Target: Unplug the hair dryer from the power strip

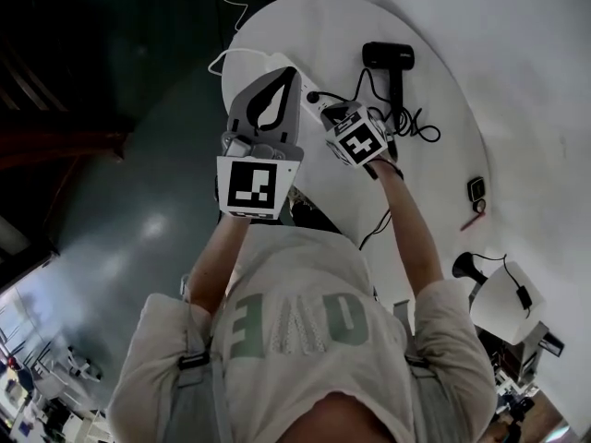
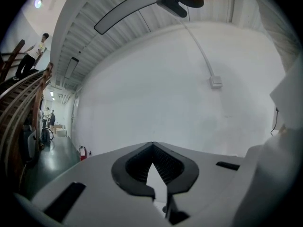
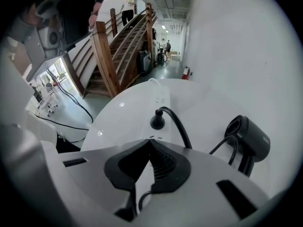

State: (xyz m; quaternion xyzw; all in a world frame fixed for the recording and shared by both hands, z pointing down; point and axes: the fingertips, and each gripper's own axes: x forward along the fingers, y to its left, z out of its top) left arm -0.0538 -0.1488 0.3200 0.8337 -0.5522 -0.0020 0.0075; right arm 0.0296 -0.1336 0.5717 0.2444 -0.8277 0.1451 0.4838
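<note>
Round table (image 1: pixel 323 26), power strip (image 3: pixel 158 105) by its left edge, hair dryer (image 3: pixel 248 138) near the far edge, plug (image 3: pixel 157 121) seated; left gripper (image 2: pixel 152 145) and right gripper (image 3: pixel 150 141) clenched empty, so yanking the plug with nothing pinning the strip would likely drag it off.

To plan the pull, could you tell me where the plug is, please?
Right gripper view: the plug sits in the white power strip, centre, left of the hair dryer.
</note>
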